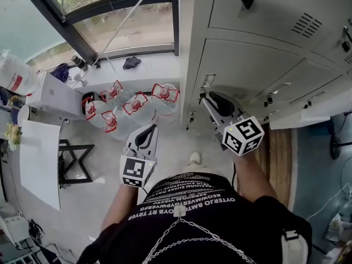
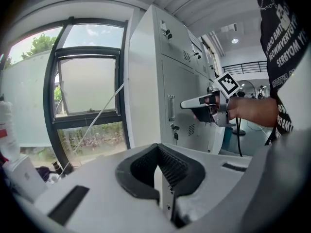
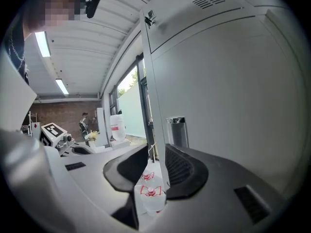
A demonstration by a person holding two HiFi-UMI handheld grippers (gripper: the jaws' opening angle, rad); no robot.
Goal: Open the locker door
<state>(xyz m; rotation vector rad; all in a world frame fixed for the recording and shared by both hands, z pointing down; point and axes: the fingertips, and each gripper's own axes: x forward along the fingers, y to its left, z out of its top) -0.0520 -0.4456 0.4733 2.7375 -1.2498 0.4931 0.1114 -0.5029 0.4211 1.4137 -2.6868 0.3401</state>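
**A:** How far are we with the door [image 1: 242, 70]?

**B:** Barely begun, we judge. It looks flush in the locker [image 1: 192, 48], though we cannot rule out a crack along its edge. Its handle [image 3: 176, 130] sits close to the locker's left corner.

**A:** And our right gripper [image 3: 156, 166]?

**B:** It is up at that same corner, just beside the handle. Its jaws stand apart. The thin edge at the corner runs into the gap, close to the pad on the handle's side. The other pad is clear of it, and past it we see the bottles [image 1: 129, 104] on the floor beside the locker. So we call that no grip yet.

**A:** The left gripper [image 2: 158, 164]?

**B:** It is well away from the locker, on the window side, with its jaws drawn together on nothing.

**A:** What is left, then?

**B:** Nearly all of it. We must take hold at the handle or the edge and swing the door out from the locker.
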